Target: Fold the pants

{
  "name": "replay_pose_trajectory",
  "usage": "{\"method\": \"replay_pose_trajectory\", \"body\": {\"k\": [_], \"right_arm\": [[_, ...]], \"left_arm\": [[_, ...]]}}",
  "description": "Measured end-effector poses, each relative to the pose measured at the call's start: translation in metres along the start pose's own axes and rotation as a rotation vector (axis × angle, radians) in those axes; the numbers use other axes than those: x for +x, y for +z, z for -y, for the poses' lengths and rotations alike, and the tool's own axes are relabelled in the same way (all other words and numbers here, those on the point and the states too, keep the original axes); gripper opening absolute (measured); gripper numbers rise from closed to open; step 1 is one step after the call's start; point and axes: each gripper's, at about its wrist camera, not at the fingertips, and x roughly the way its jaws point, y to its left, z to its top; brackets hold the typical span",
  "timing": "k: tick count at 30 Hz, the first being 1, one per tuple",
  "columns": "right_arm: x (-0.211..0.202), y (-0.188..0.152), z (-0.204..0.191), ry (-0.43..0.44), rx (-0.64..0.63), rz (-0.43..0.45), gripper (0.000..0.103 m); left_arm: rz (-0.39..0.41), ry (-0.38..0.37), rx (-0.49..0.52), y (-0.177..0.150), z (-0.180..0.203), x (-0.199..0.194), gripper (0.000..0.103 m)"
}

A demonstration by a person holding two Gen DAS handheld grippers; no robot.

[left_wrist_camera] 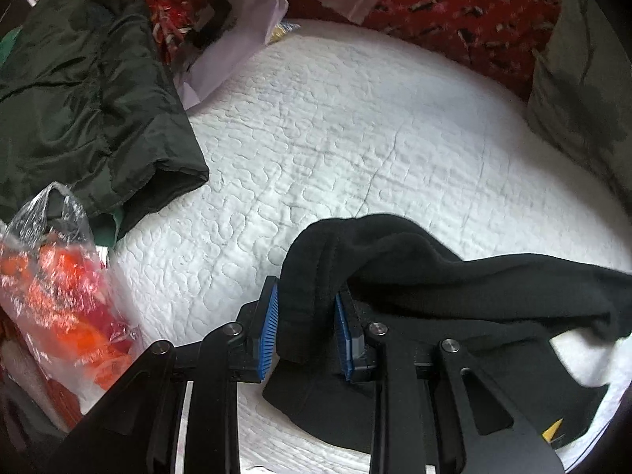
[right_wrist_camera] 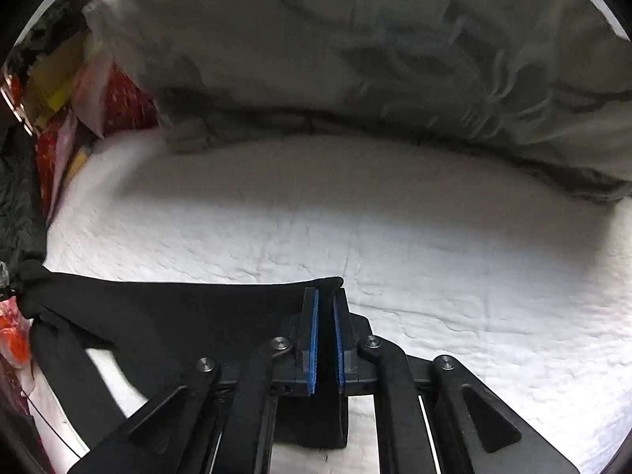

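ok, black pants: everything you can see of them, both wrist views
The black pants are soft, matte, fleece-like fabric with a stitched hem or band. They are bunched and unfolded, stretched between both grippers. The left gripper clamps a thick gathered bundle; the right gripper pinches a thin edge. The span between sags over the white quilt, and lower parts hang toward or rest on it. No label or pocket is discernible.

Two close downward wrist views, both over white quilt (left_wrist_camera: 355, 126).
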Motion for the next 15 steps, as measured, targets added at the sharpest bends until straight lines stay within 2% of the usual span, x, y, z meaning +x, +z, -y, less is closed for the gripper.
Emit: {"method": "replay_pose_trajectory", "body": {"k": [8, 15], "right_arm": [[-0.088, -0.036, -0.003, 0.014, -0.003, 0.181, 0.006], [-0.130, -0.113, 0.002, 0.055, 0.067, 0.228, 0.006]], "left_arm": [[0.060, -0.012, -0.048, -0.023, -0.015, -0.031, 0.024], [0.058, 0.006, -0.055, -0.063, -0.036, -0.027, 0.024]]}}
